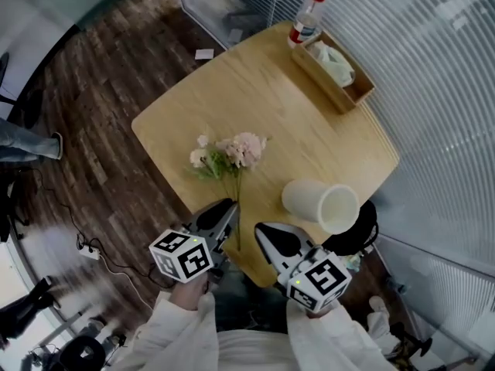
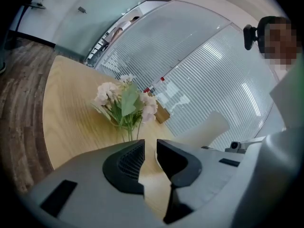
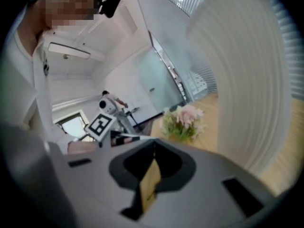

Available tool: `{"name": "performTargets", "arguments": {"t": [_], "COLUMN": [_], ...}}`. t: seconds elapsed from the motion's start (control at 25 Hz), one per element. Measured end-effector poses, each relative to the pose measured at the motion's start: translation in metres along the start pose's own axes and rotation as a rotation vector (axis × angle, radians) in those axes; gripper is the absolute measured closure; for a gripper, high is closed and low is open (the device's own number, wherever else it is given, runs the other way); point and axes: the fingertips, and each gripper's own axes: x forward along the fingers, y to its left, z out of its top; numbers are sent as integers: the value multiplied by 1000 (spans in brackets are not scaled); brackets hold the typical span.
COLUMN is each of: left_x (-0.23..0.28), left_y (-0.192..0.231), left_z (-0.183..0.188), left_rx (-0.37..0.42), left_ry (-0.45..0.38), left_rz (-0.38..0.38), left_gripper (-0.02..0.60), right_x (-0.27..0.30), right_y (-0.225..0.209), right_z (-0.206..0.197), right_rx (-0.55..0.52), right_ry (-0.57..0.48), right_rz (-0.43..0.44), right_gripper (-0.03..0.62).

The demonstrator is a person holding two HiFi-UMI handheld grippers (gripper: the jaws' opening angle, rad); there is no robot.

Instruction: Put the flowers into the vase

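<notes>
White sleeves [image 1: 179, 332], grey grippers [image 1: 228, 207] (black fingers [image 2: 124, 167]).

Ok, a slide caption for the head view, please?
Left tongs and right tongs near flowers lying beside a white vase on the table.

Place: office meeting room, as I see it | right and far: striped frosted glass partitions [image 1: 433, 68] | under me: light wooden table [image 1: 255, 91] | wood-plank floor [image 1: 108, 76] | near left: power strip [image 1: 89, 250] with cable.
</notes>
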Motion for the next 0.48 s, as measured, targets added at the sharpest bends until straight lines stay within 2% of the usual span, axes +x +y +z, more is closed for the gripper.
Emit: {"name": "performTargets", "arguments": {"t": [0.24,0.48], "left_x": [-1,10], "left_y": [24,36], "left_z": [9,12], "left_rx": [-7,-47], "left_ry": [-9,25], "left_rz": [76,63], "left_gripper": [438,425], "right_x": [7,10], "right_y": [-5,-1], "right_z": [-6,-14], "right_rx": [4,19], "right_ry": [24,48], "right_rz": [-9,-3], "right_gripper": [581,580]}}
